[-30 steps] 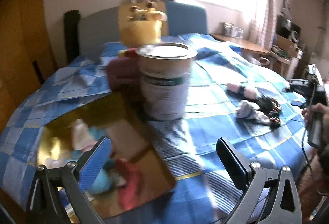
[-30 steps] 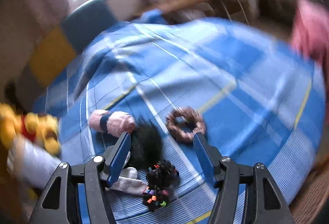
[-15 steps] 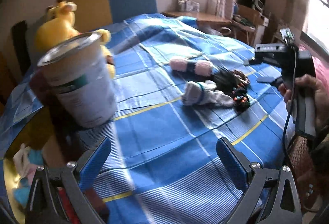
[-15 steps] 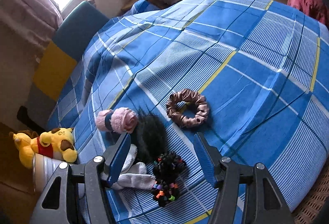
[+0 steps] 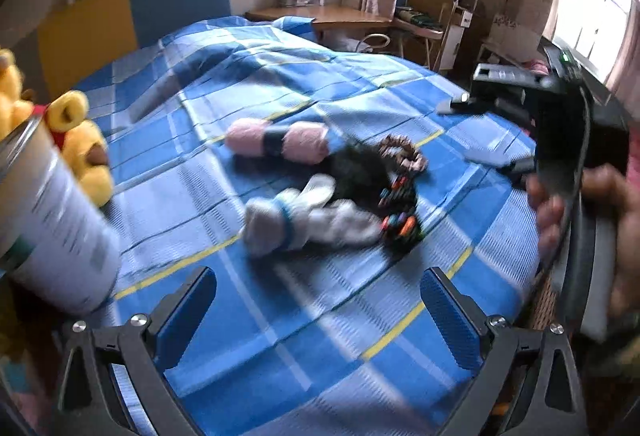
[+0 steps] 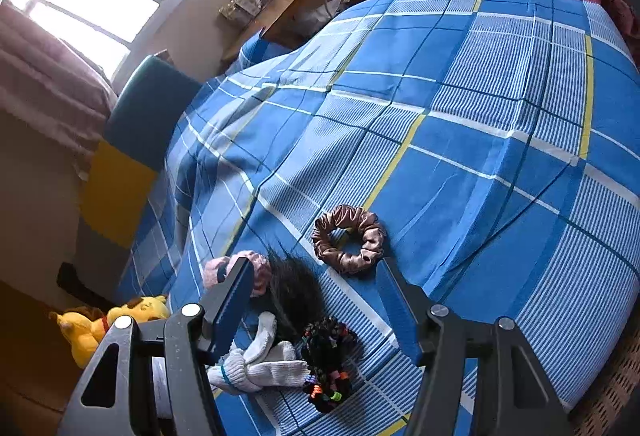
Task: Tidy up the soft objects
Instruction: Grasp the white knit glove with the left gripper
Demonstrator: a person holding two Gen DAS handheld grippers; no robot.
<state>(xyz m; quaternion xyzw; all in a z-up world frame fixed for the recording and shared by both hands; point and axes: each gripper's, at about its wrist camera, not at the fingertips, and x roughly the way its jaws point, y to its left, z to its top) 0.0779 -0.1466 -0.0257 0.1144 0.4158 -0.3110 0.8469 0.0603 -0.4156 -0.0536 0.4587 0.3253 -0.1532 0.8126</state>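
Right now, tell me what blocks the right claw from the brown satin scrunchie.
Nothing visible does. The right claw hangs open above the blue checked bedspread, and the brown satin scrunchie lies just ahead of its fingertips, apart from the black furry piece and white rolled socks nearer the left finger.

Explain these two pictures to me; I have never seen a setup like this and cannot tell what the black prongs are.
No robot here: a person holds a two-finger gripper in each hand, with a camera on each looking along its fingers. The prongs are those fingers. The left gripper and right gripper are both open, holding nothing. The left view also shows the person's hand holding the right gripper. On the blue checked bedspread lie a brown scrunchie, rolled pink socks, white socks, a black fluffy piece, and dark hair ties.
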